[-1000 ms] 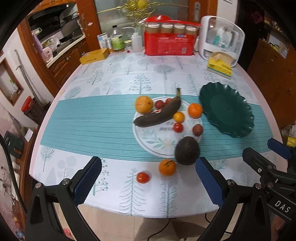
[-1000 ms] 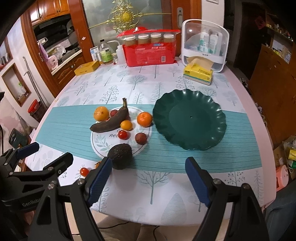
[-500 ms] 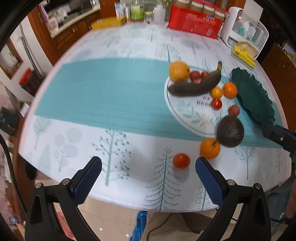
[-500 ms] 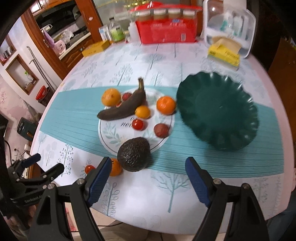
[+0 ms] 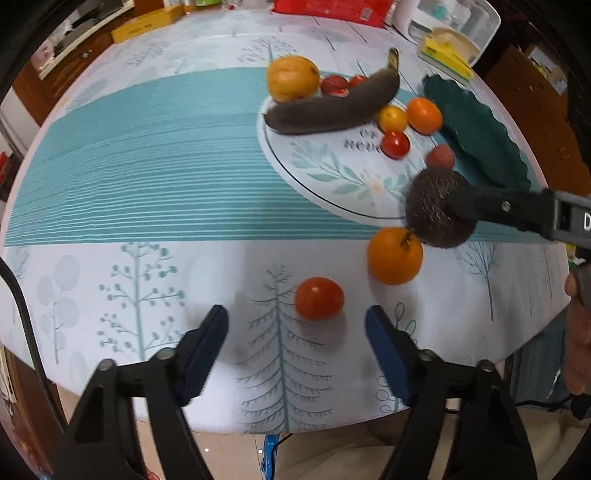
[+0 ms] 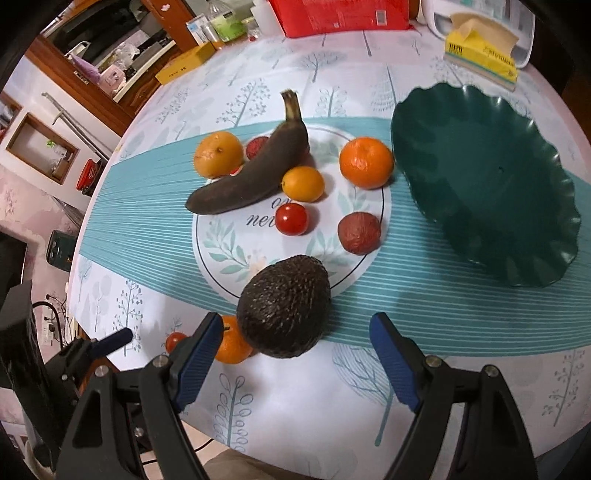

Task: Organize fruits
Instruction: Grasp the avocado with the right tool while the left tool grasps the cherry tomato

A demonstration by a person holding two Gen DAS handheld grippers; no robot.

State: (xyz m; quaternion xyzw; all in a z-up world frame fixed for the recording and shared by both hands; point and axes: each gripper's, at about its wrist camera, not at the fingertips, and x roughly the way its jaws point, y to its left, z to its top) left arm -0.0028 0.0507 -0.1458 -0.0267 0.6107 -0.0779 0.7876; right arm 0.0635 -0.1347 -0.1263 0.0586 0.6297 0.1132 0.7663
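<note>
My left gripper [image 5: 295,332] is open just short of a red tomato [image 5: 319,298] on the tablecloth; an orange [image 5: 394,255] lies right of it. My right gripper [image 6: 291,347] is open, its fingers either side of a dark avocado [image 6: 284,305] at the white plate's [image 6: 229,254] near rim. The plate holds a blackened banana [image 6: 255,173], oranges [image 6: 366,162], a small tomato [image 6: 291,219] and a lychee [image 6: 359,232]. An empty green dish [image 6: 484,177] sits to the right. The right gripper's finger also shows in the left wrist view [image 5: 517,210], against the avocado.
A yellow tissue box [image 6: 480,59], a red package [image 6: 340,14] and bottles stand at the table's far side. The table's near edge [image 5: 295,428] runs just under both grippers.
Both grippers have moved forward and down toward the table. The left now frames the tomato, the right now frames the avocado. The fruit has not moved.
</note>
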